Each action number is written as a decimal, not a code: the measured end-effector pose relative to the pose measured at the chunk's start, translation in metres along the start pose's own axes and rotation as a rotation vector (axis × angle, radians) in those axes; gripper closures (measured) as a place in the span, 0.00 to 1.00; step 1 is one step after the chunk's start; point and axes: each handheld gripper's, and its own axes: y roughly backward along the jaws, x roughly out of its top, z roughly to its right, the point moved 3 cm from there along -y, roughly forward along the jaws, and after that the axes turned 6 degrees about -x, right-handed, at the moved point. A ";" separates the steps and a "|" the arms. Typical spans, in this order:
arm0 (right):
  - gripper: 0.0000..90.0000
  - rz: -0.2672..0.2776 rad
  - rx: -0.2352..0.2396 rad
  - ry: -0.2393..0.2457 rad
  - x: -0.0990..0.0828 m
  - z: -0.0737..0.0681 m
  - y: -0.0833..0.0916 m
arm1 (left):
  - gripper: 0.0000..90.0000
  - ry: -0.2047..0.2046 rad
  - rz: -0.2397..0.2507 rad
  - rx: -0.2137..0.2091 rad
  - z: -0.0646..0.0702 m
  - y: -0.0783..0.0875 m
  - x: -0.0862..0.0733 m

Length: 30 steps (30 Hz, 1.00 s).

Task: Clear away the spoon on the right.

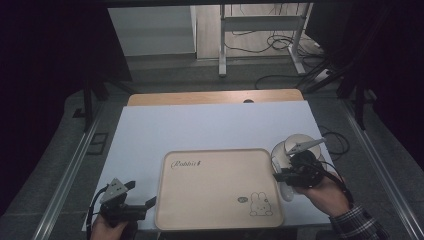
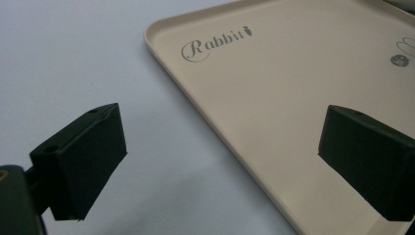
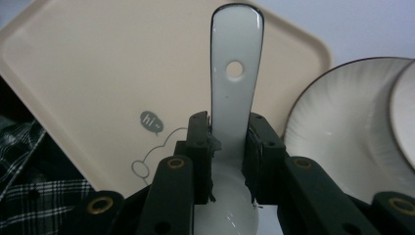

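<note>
Tabletop inspection ran from largest item down. I noted a white rectangular table surface [image 1: 200,127] bearing a beige rounded-corner plastic tray [image 1: 218,187] printed with the word "Rabbit" and a rabbit outline; the tray lay near the front edge, between the two hands.

Just beside the tray's right edge stood a white ribbed ceramic bowl with a dark rim [image 3: 342,132], seen in the high view at the table's right side [image 1: 292,145].

Next I recorded the white glazed ceramic spoon with a hole in its handle [image 3: 234,93]. It sat gripped in the right gripper [image 3: 229,152], whose pads were clamped on the handle where it meets the spoon's bowl; the handle pointed out over the tray's corner, with the ceramic bowl just to its side. In the high view the spoon [image 1: 286,190] hung at the tray's right edge, below the right gripper [image 1: 295,172].

The left gripper [image 1: 141,197] rested at the tray's left edge, its jaws spread wide with nothing between them, one over the table, one over the tray [image 2: 274,98].
</note>
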 end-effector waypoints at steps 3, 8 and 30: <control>0.83 -0.028 0.017 0.012 -0.001 -0.007 -0.007 | 0.04 -0.001 0.000 0.000 0.000 0.000 0.000; 0.83 -0.078 0.042 0.029 -0.003 -0.017 -0.024 | 0.04 -0.002 0.000 -0.001 0.000 0.000 0.000; 0.82 -0.163 0.045 0.013 -0.015 -0.026 -0.083 | 0.04 -0.003 0.003 -0.004 0.000 0.000 0.000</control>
